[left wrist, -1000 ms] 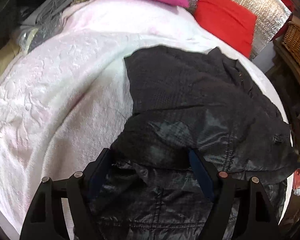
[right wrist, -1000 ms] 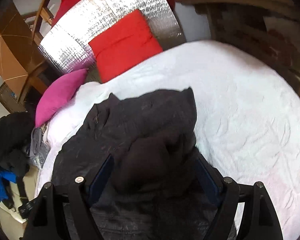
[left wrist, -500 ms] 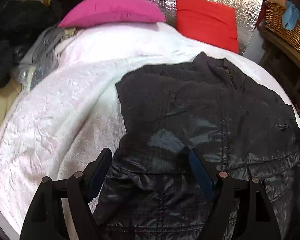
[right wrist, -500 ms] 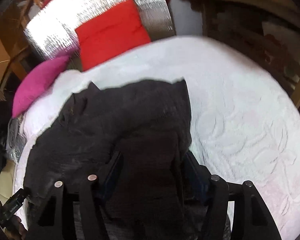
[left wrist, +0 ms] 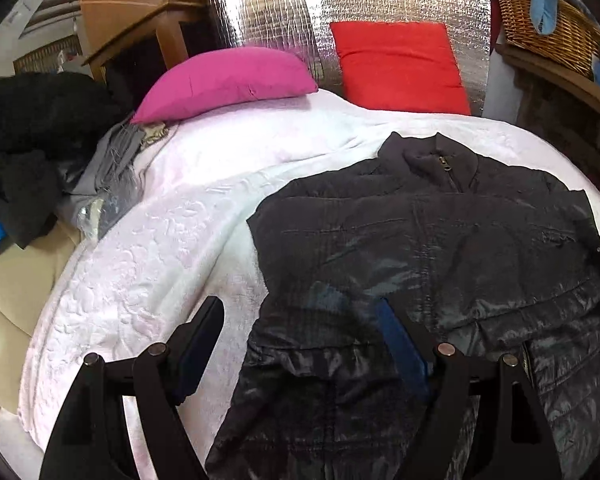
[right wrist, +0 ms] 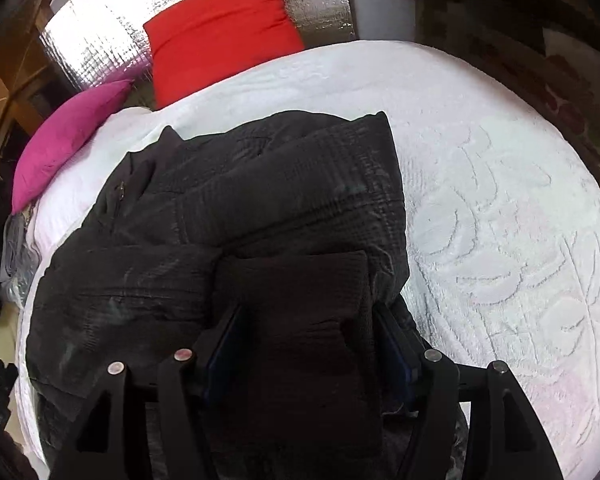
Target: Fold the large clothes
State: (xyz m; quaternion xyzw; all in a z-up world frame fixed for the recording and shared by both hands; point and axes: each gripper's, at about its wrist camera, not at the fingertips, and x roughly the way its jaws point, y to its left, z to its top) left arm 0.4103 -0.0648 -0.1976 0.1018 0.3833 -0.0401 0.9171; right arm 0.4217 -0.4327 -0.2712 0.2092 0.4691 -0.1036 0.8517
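A large black quilted jacket (left wrist: pixel 440 248) lies spread on the white bedspread (left wrist: pixel 160 248), zipped collar toward the pillows. My left gripper (left wrist: pixel 300 320) is open above the jacket's near left edge and holds nothing. In the right wrist view the jacket (right wrist: pixel 260 192) has a sleeve folded over its body. My right gripper (right wrist: pixel 304 320) has its jaws apart with the dark knit sleeve cuff (right wrist: pixel 296 300) lying between the fingers; whether the pads press it I cannot tell.
A pink pillow (left wrist: pixel 224 80) and a red pillow (left wrist: pixel 400 68) lean on a silver foil panel at the bed's head. A pile of dark and grey clothes (left wrist: pixel 32 148) lies left of the bed. A wicker basket (left wrist: pixel 548 28) stands on the right.
My left gripper has pulled back and risen, so more of the bed and the collar show. My right gripper has also drawn back, and the sleeve now lies flatter across the jacket.
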